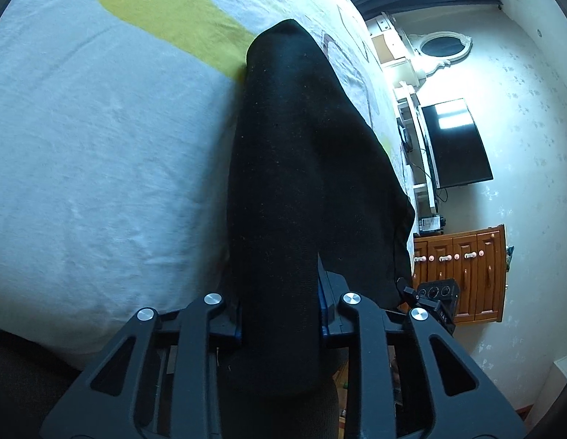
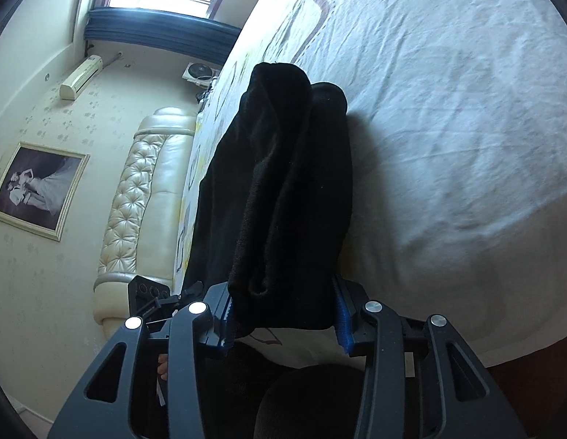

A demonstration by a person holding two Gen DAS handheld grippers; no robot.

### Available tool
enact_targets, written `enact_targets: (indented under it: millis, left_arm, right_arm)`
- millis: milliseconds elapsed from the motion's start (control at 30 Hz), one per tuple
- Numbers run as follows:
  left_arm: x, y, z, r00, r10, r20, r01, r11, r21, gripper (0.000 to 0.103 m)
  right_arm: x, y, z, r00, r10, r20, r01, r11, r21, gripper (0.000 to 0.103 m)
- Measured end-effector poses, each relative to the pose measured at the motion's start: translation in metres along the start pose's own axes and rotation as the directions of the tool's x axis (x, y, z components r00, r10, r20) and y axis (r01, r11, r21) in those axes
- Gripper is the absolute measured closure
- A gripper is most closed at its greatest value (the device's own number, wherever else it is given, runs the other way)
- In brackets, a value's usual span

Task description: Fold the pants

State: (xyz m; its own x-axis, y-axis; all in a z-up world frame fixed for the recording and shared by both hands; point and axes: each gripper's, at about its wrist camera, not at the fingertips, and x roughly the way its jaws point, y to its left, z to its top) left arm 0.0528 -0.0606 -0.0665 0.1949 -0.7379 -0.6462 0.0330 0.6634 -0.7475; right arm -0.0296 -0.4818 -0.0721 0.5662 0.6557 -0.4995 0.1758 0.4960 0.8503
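Observation:
The black pants (image 1: 301, 168) hang as a long dark fold over the bed sheet (image 1: 100, 146). My left gripper (image 1: 281, 314) is shut on one end of the pants; the cloth fills the gap between its fingers and hides the pads. In the right wrist view the pants (image 2: 283, 190) show as several bunched layers. My right gripper (image 2: 283, 314) is shut on that end, with its blue pads (image 2: 342, 323) pressed on the cloth. The far end of the pants rests near the sheet. Each gripper shows at the edge of the other's view (image 1: 435, 298) (image 2: 148, 296).
The bed has a pale sheet with yellow patches (image 1: 173, 11). A cream padded headboard (image 2: 144, 190) and a framed photo (image 2: 38, 190) are left in the right wrist view. A television (image 1: 458, 142) and wooden cabinet (image 1: 462, 270) stand beyond the bed's edge.

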Motion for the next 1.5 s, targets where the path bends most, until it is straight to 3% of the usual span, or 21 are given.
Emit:
enact_targets:
  millis: [200, 367, 467, 567, 633, 700, 733, 833, 1000, 1067, 1200, 1233, 1267, 1300, 1333, 1500]
  left_arm:
    - [-0.056, 0.037, 0.0, 0.997, 0.06, 0.058, -0.059, 0.998, -0.018, 0.077]
    - [-0.075, 0.06, 0.0, 0.998, 0.034, 0.057, -0.032, 0.999, -0.035, 0.071]
    - [-0.072, 0.067, 0.001, 1.0, 0.003, 0.001, -0.003, 0.999, -0.053, 0.053]
    - [-0.087, 0.064, 0.0, 1.0, -0.018, -0.012, 0.018, 1.0, 0.022, 0.042]
    - [-0.106, 0.059, 0.0, 0.999, -0.014, 0.031, 0.01, 0.994, 0.111, 0.024]
    - [-0.119, 0.052, 0.005, 0.995, 0.003, 0.096, -0.022, 0.979, 0.201, 0.012]
    - [-0.122, 0.051, 0.01, 0.993, 0.01, 0.12, -0.037, 0.974, 0.223, 0.012]
    - [-0.113, 0.049, 0.036, 0.989, 0.003, 0.146, -0.034, 0.977, 0.212, 0.012]
    - [-0.07, 0.06, 0.086, 0.991, -0.005, 0.132, -0.012, 0.992, 0.125, 0.012]
    - [-0.056, 0.065, 0.101, 0.992, 0.001, 0.126, -0.015, 0.994, 0.106, 0.012]
    - [-0.036, 0.075, 0.122, 0.993, -0.041, 0.111, 0.033, 0.997, 0.073, 0.012]
    - [-0.036, 0.075, 0.125, 0.992, -0.05, 0.114, 0.041, 0.996, 0.08, 0.018]
    - [-0.035, 0.076, 0.127, 0.992, -0.049, 0.116, 0.039, 0.995, 0.088, 0.027]
    - [-0.033, 0.078, 0.129, 0.993, -0.04, 0.107, 0.031, 0.995, 0.092, 0.048]
    - [-0.031, 0.082, 0.129, 0.995, -0.028, 0.091, 0.02, 0.996, 0.082, 0.055]
    - [-0.037, 0.087, 0.132, 0.992, -0.033, 0.12, 0.028, 0.999, 0.045, 0.069]
  right_arm:
    - [0.055, 0.028, 0.004, 0.992, 0.037, -0.121, -0.043, 0.998, -0.045, 0.06]
    - [0.083, 0.044, -0.001, 0.983, 0.015, -0.182, -0.032, 0.995, -0.093, 0.06]
    - [0.081, 0.042, -0.002, 0.981, -0.027, -0.192, 0.005, 0.993, -0.115, 0.049]
    - [0.061, 0.032, 0.0, 0.984, -0.003, -0.177, -0.015, 0.995, -0.1, 0.033]
    - [0.049, 0.031, 0.006, 0.99, 0.004, -0.14, -0.018, 0.995, -0.095, 0.029]
    - [0.045, 0.034, 0.016, 0.994, -0.002, -0.106, -0.009, 0.995, -0.102, 0.025]
    - [0.045, 0.032, 0.023, 0.996, -0.002, -0.092, -0.007, 0.995, -0.098, 0.025]
    - [0.058, 0.029, 0.044, 0.997, 0.037, -0.074, -0.042, 0.997, -0.069, 0.025]
    - [0.101, 0.036, 0.075, 0.996, 0.016, -0.093, -0.023, 0.997, -0.078, 0.025]
    - [0.113, 0.039, 0.084, 0.995, 0.041, -0.091, -0.047, 0.997, -0.063, 0.025]
    - [0.13, 0.044, 0.091, 0.989, 0.051, -0.139, -0.061, 0.996, -0.07, 0.025]
    - [0.133, 0.046, 0.089, 0.989, 0.038, -0.142, -0.05, 0.995, -0.085, 0.028]
    - [0.133, 0.046, 0.088, 0.989, 0.013, -0.147, -0.028, 0.994, -0.105, 0.048]
    - [0.135, 0.044, 0.087, 0.988, 0.0, -0.156, -0.017, 0.994, -0.108, 0.057]
    - [0.134, 0.042, 0.085, 0.989, 0.007, -0.148, -0.022, 0.995, -0.101, 0.059]
    - [0.129, 0.051, 0.081, 0.996, 0.002, -0.094, -0.016, 0.989, -0.146, 0.064]
